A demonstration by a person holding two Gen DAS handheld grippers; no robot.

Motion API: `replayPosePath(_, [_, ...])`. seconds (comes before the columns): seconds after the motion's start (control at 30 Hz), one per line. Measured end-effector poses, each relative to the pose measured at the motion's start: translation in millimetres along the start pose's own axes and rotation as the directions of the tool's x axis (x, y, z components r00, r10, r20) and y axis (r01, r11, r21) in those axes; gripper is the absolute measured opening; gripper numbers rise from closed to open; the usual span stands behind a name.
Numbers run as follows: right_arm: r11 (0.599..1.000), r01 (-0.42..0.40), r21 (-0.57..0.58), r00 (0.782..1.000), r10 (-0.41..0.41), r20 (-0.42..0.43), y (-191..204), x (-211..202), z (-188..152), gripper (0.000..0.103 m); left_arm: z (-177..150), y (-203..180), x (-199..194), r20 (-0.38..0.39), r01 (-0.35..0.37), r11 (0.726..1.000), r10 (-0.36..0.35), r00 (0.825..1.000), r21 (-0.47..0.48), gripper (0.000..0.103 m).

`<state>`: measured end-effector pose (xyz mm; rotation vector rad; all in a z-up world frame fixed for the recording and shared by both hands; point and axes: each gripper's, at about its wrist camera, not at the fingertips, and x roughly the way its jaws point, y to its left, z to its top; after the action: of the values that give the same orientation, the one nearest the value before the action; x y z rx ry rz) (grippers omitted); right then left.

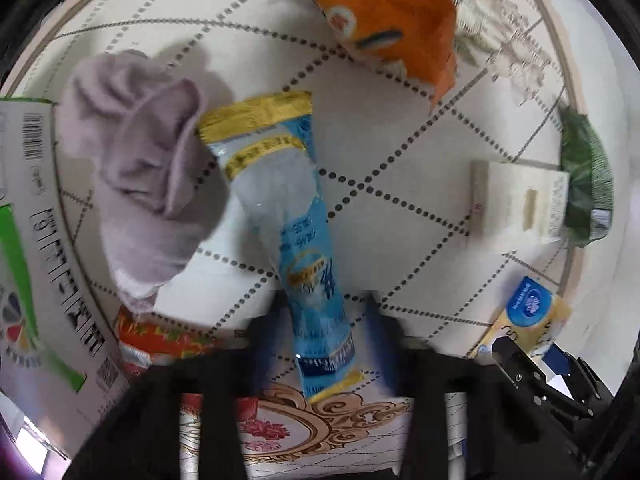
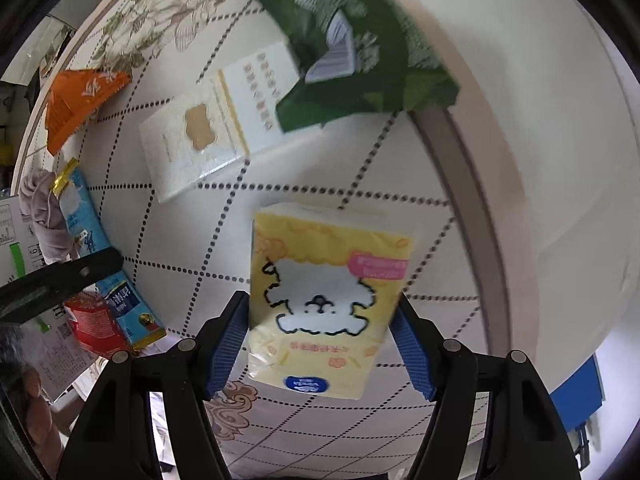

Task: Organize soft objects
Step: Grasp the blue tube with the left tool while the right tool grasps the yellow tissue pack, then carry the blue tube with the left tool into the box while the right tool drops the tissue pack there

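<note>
A: Left wrist view?
B: My left gripper (image 1: 320, 344) has its jaws clamped on a blue-and-yellow sachet (image 1: 292, 216), long and crinkled, lying on the tablecloth (image 1: 400, 128) beside a grey cloth (image 1: 148, 168). Orange plush (image 1: 384, 12) up top, cardboard box (image 1: 36, 240) at left.
A: Right wrist?
B: My right gripper (image 2: 320, 344) has its jaws pressed on a yellow tissue pack (image 2: 328, 292) with a white dog print. Only here: the white pack's (image 2: 208, 140) bear print, and the green bag (image 2: 360, 48) in full.
</note>
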<state>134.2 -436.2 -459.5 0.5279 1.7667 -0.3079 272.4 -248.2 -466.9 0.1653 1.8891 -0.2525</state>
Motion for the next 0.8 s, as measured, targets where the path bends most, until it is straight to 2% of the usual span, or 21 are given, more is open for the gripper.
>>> replayPosePath(0.07, [1.0,0.018,-0.005,1.0,-0.018,0.011,3,8,-2,0.069,-2,-2,-2,0.031,-0.012,1.0,0.011,0.999,0.021,0.018])
replayPosePath(0.23, [1.0,-0.003,-0.014,0.999,0.004,0.034,8,10,-9,0.067,-23,3,-15,0.066,-0.016,1.0,0.014,0.998,0.024,0.015])
replayPosePath(0.33, [0.999,-0.034,-0.042,0.998,0.036,0.058,15,-2,-22,0.067,-56,1,-38,0.11,-0.013,0.999,0.008,0.994,0.037,0.015])
replayPosePath(0.47, [0.989,-0.088,-0.117,0.991,0.099,0.093,37,-29,-47,0.067,-102,5,-71,0.171,0.063,0.997,-0.071,0.983,0.05,0.015])
replayPosePath(0.6, [0.962,-0.148,-0.23,0.975,0.181,0.127,80,-67,-78,0.067,-148,24,-125,0.259,0.139,0.989,-0.145,0.955,0.042,0.015])
replayPosePath(0.63, [0.955,-0.158,-0.252,0.972,0.196,0.13,87,-95,-83,0.067,-161,34,-141,0.288,0.165,0.986,-0.169,0.943,0.036,0.015])
replayPosePath(0.7, [0.932,-0.186,-0.312,0.961,0.238,0.139,108,-120,-94,0.067,-172,40,-168,0.337,0.187,0.982,-0.185,0.923,0.025,0.015])
replayPosePath(0.8, [0.889,-0.23,-0.395,0.942,0.305,0.137,128,-165,-113,0.067,-191,74,-210,0.403,0.212,0.977,-0.196,0.894,0.005,0.015])
